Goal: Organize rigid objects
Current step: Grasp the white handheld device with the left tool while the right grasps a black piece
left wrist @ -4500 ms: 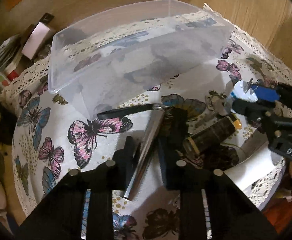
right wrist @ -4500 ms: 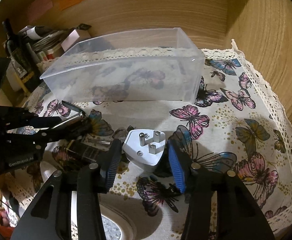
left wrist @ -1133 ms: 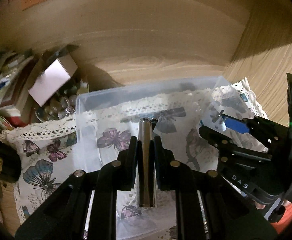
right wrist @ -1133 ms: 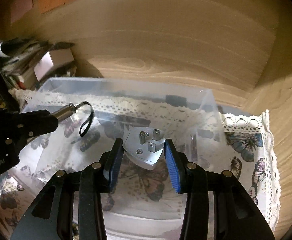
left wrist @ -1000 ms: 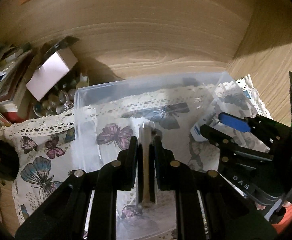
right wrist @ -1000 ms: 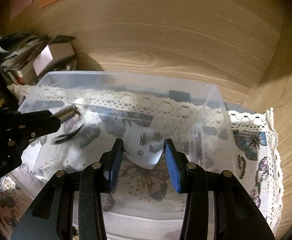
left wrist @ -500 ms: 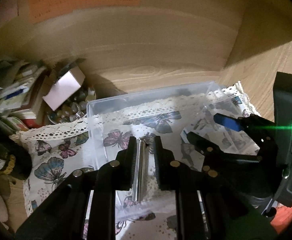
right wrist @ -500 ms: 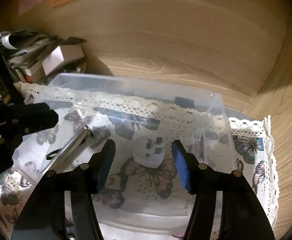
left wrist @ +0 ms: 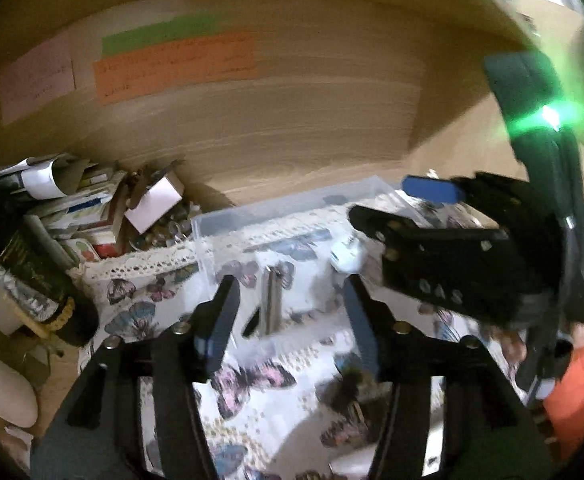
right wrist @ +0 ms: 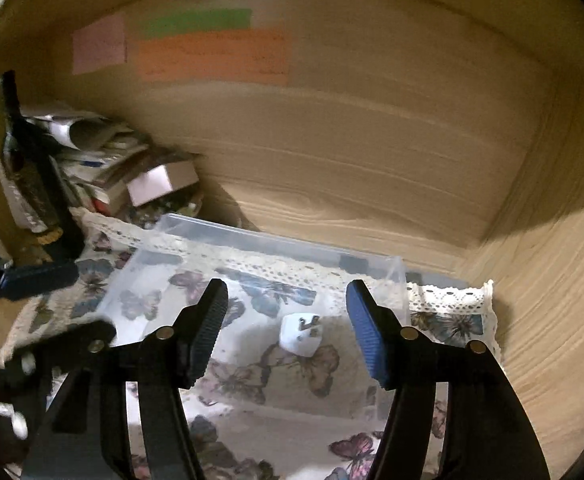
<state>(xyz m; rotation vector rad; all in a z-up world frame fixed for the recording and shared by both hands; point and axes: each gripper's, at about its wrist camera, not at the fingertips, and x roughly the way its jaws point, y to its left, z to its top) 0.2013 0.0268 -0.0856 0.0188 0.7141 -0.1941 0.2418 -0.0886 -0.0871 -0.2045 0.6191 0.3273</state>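
Both grippers have released and lifted: left gripper [left wrist: 288,308] and right gripper [right wrist: 286,320] jaws gape wide, empty. Silver metal cylinder [left wrist: 270,300] and, apparently, white three-pin plug [right wrist: 302,334] lie inside the clear plastic bin [right wrist: 252,240].

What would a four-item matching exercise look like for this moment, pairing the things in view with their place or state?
1. white plug
2. metal cylinder
3. right gripper
4. orange note

A. stuck on the wooden back wall
B. open, holding nothing
C. lying in the right part of the clear bin
D. lying in the bin's left part

Pairs: 1-C, 2-D, 3-B, 4-A
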